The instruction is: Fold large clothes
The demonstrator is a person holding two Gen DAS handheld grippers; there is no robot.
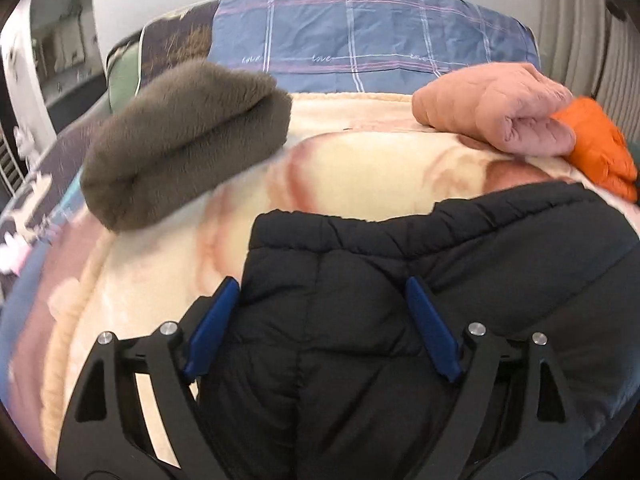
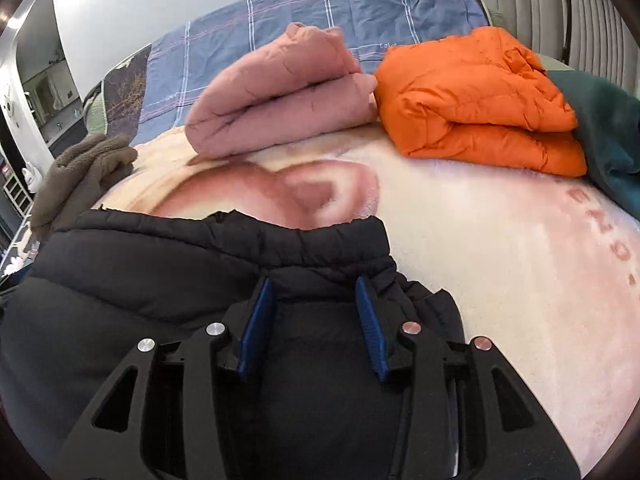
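On the far left of the bed a folded grey-brown fleece (image 1: 184, 140) lies on the cream blanket (image 1: 360, 168), close to the blanket's left edge. Next to it, nearer the foot of the bed, the black puffer jacket (image 1: 360, 280) is spread flat across the blanket, its gathered hem running along the far side of it. The left tool (image 1: 322, 292) stands over the jacket's left part with its blue fingers (image 1: 212, 328) set wide apart; the padding lies between and under them but the pads are not pressing on it. The right tool (image 2: 314, 292) is over the jacket's right corner, just short of the hem, its fingers (image 2: 256, 320) about half apart with black fabric bunched between them; I cannot tell whether the pads actually pinch it. Beyond the jacket, further up the bed, a folded pink quilted garment (image 2: 280, 92) sits on the blanket's far edge, and touching its right side is a folded orange puffer jacket (image 2: 476, 104). To the right of that a dark teal piece of cloth (image 2: 608, 132) lies against the orange one. Behind all of them runs a blue checked bedcover (image 2: 320, 12).
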